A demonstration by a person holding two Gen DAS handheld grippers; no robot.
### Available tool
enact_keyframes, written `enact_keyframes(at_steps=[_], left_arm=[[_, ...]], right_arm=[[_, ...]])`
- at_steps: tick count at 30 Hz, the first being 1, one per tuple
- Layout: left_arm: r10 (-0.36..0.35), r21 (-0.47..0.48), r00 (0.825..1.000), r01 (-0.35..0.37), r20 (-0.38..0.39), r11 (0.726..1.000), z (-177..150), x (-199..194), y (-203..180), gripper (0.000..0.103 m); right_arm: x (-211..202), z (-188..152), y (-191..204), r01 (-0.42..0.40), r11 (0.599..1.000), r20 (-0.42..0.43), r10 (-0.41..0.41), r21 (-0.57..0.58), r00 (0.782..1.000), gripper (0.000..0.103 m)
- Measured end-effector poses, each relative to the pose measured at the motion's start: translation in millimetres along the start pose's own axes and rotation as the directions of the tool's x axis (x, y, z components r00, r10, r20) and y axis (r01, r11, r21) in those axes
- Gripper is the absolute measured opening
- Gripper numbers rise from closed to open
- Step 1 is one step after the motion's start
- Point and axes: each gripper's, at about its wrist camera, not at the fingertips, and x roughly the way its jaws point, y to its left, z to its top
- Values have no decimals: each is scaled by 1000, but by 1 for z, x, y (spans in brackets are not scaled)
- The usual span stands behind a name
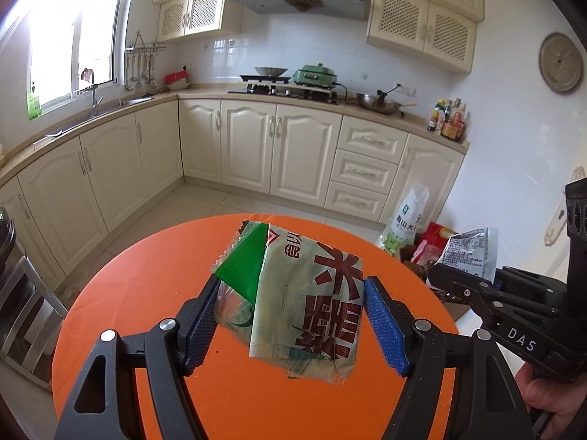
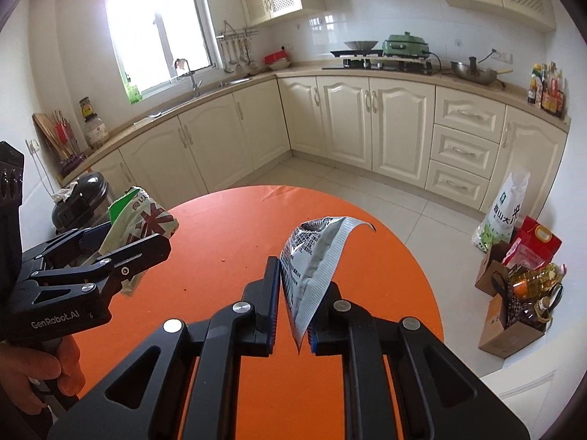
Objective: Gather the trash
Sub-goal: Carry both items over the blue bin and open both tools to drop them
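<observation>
My left gripper [image 1: 291,324] is shut on a bundle of wrappers [image 1: 312,293], a pale green packet with red characters over a green one, held above the round orange table [image 1: 146,293]. The same bundle [image 2: 141,220] shows at the left of the right wrist view, in the left gripper [image 2: 121,253]. My right gripper [image 2: 293,308] is shut on a silver snack packet [image 2: 312,256] that stands up between its fingers over the table [image 2: 227,242]. The packet [image 1: 471,251] and right gripper [image 1: 451,282] show at the right of the left wrist view.
Small crumbs lie on the table [image 2: 223,259]. A dark lidded bin [image 2: 79,201] stands left of the table. A rice bag [image 2: 504,212], cardboard boxes and oil bottles [image 2: 528,286] sit on the floor at the right. Cream kitchen cabinets [image 2: 367,121] run along the back.
</observation>
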Motion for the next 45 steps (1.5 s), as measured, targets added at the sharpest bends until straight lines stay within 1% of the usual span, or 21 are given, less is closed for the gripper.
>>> enact_keyframes(at_steps=[4, 7, 10, 12, 14, 17, 20, 22, 24, 28, 29, 30, 31, 33, 35, 38, 40, 41, 42, 43, 45], left_arm=[[-35, 23, 999, 34, 38, 999, -24, -35, -16, 70], [-84, 50, 996, 82, 42, 995, -41, -53, -35, 70], [-136, 90, 990, 132, 37, 987, -52, -64, -49, 70], [-183, 112, 983, 179, 21, 977, -60, -68, -63, 70], [-214, 140, 977, 211, 7, 967, -66, -69, -75, 70], [-276, 176, 961, 275, -20, 945, -76, -72, -101, 70], [-324, 212, 945, 328, -52, 921, -86, -72, -126, 70], [-352, 229, 933, 361, -83, 904, -87, -65, -136, 70], [-368, 239, 921, 389, -127, 890, -83, -48, -148, 70], [-379, 255, 899, 429, -220, 867, -100, -25, -177, 70], [-379, 256, 892, 438, -248, 862, -108, -20, -183, 70], [-375, 255, 887, 442, -270, 860, -110, -13, -190, 70], [-370, 257, 883, 444, -290, 858, -118, -9, -196, 70], [-358, 263, 878, 445, -319, 856, -122, 2, -212, 70], [-349, 256, 866, 451, -359, 855, -128, 13, -220, 70], [-327, 257, 852, 451, -409, 854, -135, 31, -240, 70], [-310, 253, 836, 453, -452, 855, -142, 46, -253, 70], [-303, 248, 825, 457, -476, 854, -150, 50, -257, 70], [-298, 243, 814, 461, -498, 853, -140, 67, -265, 70], [-290, 243, 806, 462, -515, 853, -136, 77, -278, 70], [-280, 238, 789, 467, -548, 851, -135, 93, -294, 70]], right_arm=[[-39, -7, -3, 14, 1000, 52, -15, 14, 999, 12], [-69, -14, -12, 30, 999, 87, -33, 37, 996, 12], [-101, -23, -28, 62, 996, 120, -70, 70, 990, 12], [-121, -32, -40, 93, 991, 134, -106, 96, 985, 12], [-140, -42, -56, 129, 983, 146, -147, 129, 978, 12], [-165, -59, -84, 184, 966, 150, -213, 184, 965, 12], [-186, -79, -115, 242, 940, 136, -279, 239, 951, 12], [-193, -91, -137, 275, 922, 118, -316, 272, 941, 12], [-194, -101, -157, 311, 902, 88, -350, 298, 932, 12], [-186, -130, -199, 361, 861, 10, -391, 358, 921, 12], [-182, -139, -210, 377, 850, -16, -400, 369, 916, 12], [-176, -149, -222, 384, 838, -42, -400, 388, 916, 12], [-170, -157, -231, 390, 829, -65, -399, 401, 915, 12], [-158, -171, -249, 417, 811, -115, -407, 411, 906, 12], [-148, -184, -264, 403, 800, -138, -383, 444, 913, 12], [-131, -202, -286, 405, 784, -184, -362, 471, 914, 12], [-118, -212, -300, 406, 773, -211, -347, 487, 914, 13], [-112, -218, -307, 403, 768, -226, -334, 497, 915, 13], [-106, -223, -313, 400, 763, -238, -322, 507, 916, 13], [-102, -228, -317, 397, 759, -245, -314, 517, 917, 14], [-91, -235, -327, 391, 751, -264, -292, 533, 919, 15]])
